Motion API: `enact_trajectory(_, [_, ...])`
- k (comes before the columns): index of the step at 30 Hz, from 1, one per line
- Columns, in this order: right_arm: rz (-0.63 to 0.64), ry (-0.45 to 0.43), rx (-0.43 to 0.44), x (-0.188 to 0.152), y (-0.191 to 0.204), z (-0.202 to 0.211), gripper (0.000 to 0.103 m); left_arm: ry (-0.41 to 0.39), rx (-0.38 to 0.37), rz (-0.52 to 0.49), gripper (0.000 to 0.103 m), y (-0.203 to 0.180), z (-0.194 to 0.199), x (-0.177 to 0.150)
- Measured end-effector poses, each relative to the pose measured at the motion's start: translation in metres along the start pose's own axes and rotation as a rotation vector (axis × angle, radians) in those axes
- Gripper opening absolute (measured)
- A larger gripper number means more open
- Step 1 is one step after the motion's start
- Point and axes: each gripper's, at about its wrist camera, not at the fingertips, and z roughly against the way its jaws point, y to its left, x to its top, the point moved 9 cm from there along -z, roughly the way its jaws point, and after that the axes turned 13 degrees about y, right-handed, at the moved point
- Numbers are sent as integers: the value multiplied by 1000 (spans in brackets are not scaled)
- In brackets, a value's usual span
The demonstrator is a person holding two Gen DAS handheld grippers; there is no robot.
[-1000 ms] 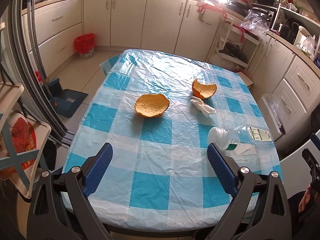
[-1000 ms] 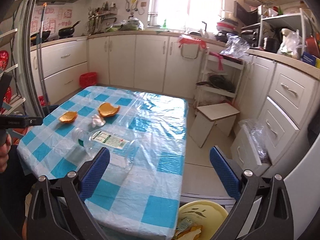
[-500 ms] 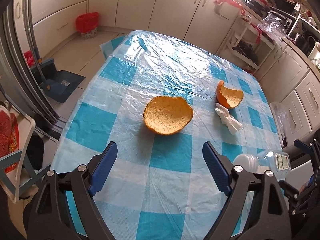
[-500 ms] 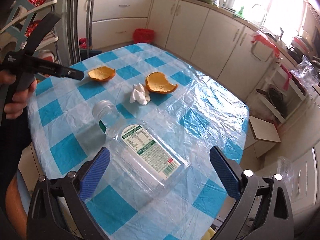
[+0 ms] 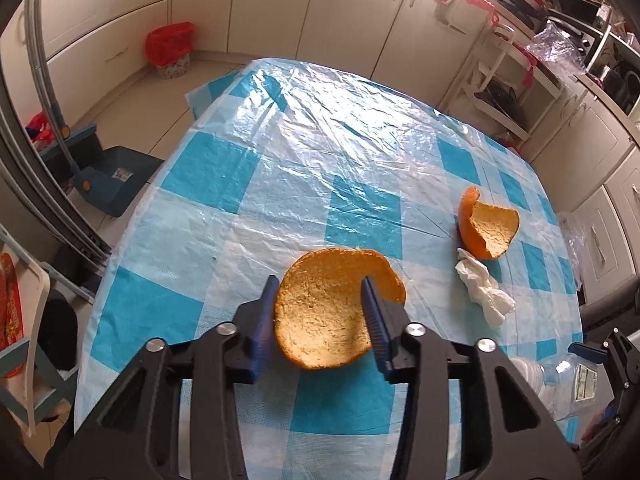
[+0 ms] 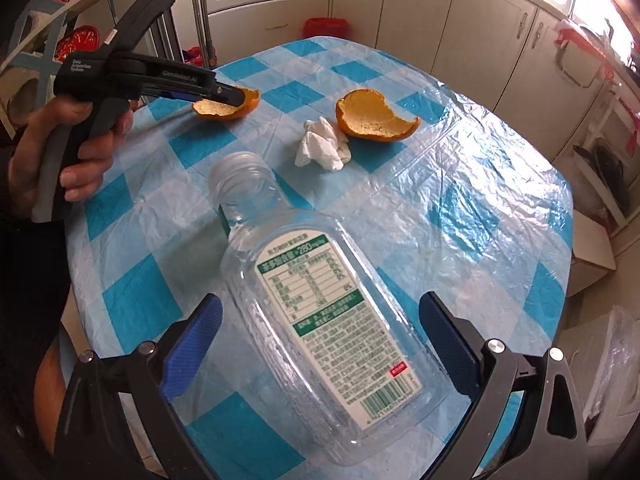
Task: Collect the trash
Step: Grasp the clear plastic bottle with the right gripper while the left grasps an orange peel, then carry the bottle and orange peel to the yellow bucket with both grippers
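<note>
A cup-shaped orange peel (image 5: 324, 320) lies on the blue-checked table (image 5: 320, 140). My left gripper (image 5: 320, 284) is closing on it: the left pad lies against its left rim and the right pad sits inside the cup. The right wrist view shows the left gripper (image 6: 228, 98) tip over that peel (image 6: 224, 110). A second peel (image 5: 488, 228) and a crumpled white tissue (image 5: 484, 292) lie to the right. A clear plastic bottle (image 6: 320, 300) lies on its side between the wide fingers of my right gripper (image 6: 320, 304), which is open and clear of it.
A red bin (image 5: 170, 46) and a blue dustpan (image 5: 108, 184) stand on the floor left of the table. A white shelf rack (image 5: 504, 80) and cabinets line the far side. A person's hand (image 6: 72, 148) holds the left gripper's handle.
The left gripper moved forward and down over the near peel and its jaws narrowed around it. The right gripper swung down over the bottle and stayed wide.
</note>
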Motion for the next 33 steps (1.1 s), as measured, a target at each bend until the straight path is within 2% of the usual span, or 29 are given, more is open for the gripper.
enact_trajectory(2, [-36, -3, 29, -3, 0, 2, 85, 22, -27, -32, 15, -7, -2, -6])
enact_trajectory(4, [-74, -6, 61, -7, 0, 5, 77, 25, -34, -67, 11, -14, -1, -13])
enact_trajectory(11, [-118, -28, 71, -12, 12, 11, 55, 60, -66, -155, 9, -34, 8, -40])
enact_trajectory(18, [-198, -62, 61, -19, 14, 14, 54, 53, -41, -156, 9, -36, 7, -45])
enact_trajectory(21, [-272, -86, 109, -24, 11, 18, 54, 17, -37, -165, 4, -40, 17, -50])
enact_trajectory(30, [-477, -213, 304, -35, 10, 43, 54, -101, -3, -240, 4, -73, 71, -72])
enact_trajectory(33, [-511, -243, 324, -39, 11, 50, 54, -131, 11, -273, 4, -84, 85, -81])
